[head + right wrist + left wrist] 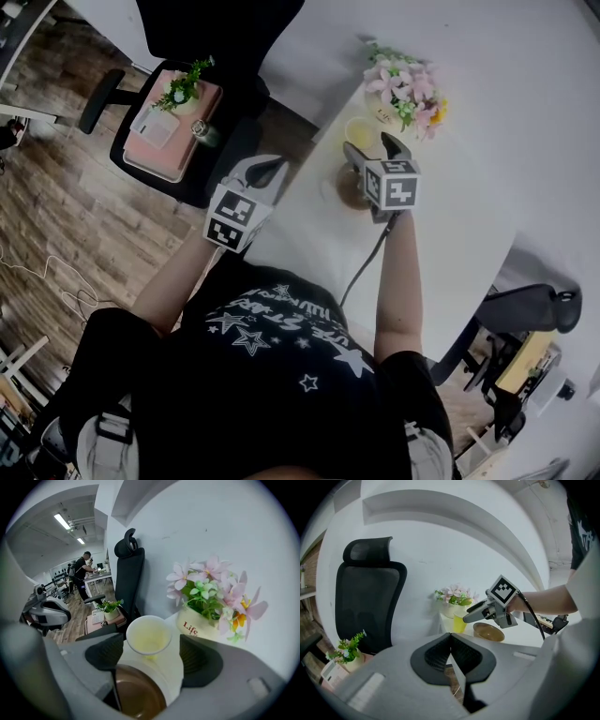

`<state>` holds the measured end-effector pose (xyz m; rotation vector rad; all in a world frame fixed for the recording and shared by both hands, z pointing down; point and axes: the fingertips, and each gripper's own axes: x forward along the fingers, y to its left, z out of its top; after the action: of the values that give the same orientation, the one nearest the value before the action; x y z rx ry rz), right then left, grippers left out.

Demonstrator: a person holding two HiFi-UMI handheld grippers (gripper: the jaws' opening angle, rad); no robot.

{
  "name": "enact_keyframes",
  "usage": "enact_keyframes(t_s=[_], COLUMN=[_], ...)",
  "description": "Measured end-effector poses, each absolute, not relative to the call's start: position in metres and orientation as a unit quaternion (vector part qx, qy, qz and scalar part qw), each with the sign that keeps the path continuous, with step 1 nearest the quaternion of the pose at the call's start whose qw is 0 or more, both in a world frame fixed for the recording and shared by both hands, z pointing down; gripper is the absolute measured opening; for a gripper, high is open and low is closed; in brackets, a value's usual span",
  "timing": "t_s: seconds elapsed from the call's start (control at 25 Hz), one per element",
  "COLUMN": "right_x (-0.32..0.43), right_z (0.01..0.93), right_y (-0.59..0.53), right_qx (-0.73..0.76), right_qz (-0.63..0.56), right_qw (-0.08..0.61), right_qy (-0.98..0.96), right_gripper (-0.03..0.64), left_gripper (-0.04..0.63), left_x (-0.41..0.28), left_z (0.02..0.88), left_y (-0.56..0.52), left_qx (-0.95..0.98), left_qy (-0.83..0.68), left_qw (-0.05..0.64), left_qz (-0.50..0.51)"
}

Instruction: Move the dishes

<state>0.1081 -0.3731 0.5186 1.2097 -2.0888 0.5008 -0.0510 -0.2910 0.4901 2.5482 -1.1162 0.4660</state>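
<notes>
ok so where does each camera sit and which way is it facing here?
Head view: on the person's head, facing steeply down at the white table; shows black T-shirt, left tongs, right tongs.
Left gripper view: on the left tongs, looking past its shut jaws at the right tongs, yellow cup, brown bowl; right forearm shows.
Right gripper view: on the right tongs, looking down between its open jaws at cup, bowl, flower pot.
Shared: cup and bowl appear in all three.

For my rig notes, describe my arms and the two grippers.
Both the left gripper and right gripper have pale grey bodies, black ribbed pads and a white cube with black square markers. A black cable trails from the right one. Arms bare below a black short-sleeved star-print T-shirt.
</notes>
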Motion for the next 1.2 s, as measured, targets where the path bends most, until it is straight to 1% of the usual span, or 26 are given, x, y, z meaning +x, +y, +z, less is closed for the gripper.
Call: enact_keyframes(t_s=[0.4,0.6,0.8,0.84,0.96,1.0,1.04,1.08,1.2], right_x=[0.129,0.142,0.155,0.157,0.159,0.16,0.161,0.162,0.166], right_z=[0.502,0.515,0.53,0.532,0.541,0.542,0.543,0.544,0.545], right_y=[-0.327,-0.301,-0.284,-0.282,-0.276,-0.275,-0.276,-0.277,-0.28], right_qx=[0.486,0.497,0.507,0.508,0.502,0.503,0.506,0.51,0.523], right_qz=[0.211,0.246,0.282,0.286,0.291,0.292,0.291,0.291,0.291], right_qw=[0.327,0.332,0.323,0.324,0.337,0.341,0.342,0.34,0.34], right_qy=[-0.783,-0.763,-0.748,-0.745,-0.741,-0.739,-0.736,-0.734,-0.725], right_gripper=[0.37,0.369,0.357,0.342,0.342,0.316,0.253,0.211,0.169], left_gripper=[0.009,0.009,0.01,0.009,0.01,0.009,0.009,0.009,0.009], left_x=[-0.049,-0.047,-0.044,-0.044,-0.041,-0.04,-0.039,-0.039,-0.039], left_z=[0.481,0.481,0.483,0.483,0.484,0.484,0.484,0.484,0.485], left_y=[-0.282,-0.276,-0.27,-0.269,-0.266,-0.266,-0.266,-0.267,-0.266], left_qx=[0.895,0.898,0.899,0.9,0.9,0.901,0.901,0.901,0.901], left_qy=[-0.385,-0.38,-0.375,-0.374,-0.371,-0.37,-0.37,-0.369,-0.368], left_qw=[0.152,0.151,0.15,0.151,0.153,0.154,0.154,0.153,0.154], left_qz=[0.163,0.165,0.167,0.167,0.167,0.167,0.168,0.168,0.171])
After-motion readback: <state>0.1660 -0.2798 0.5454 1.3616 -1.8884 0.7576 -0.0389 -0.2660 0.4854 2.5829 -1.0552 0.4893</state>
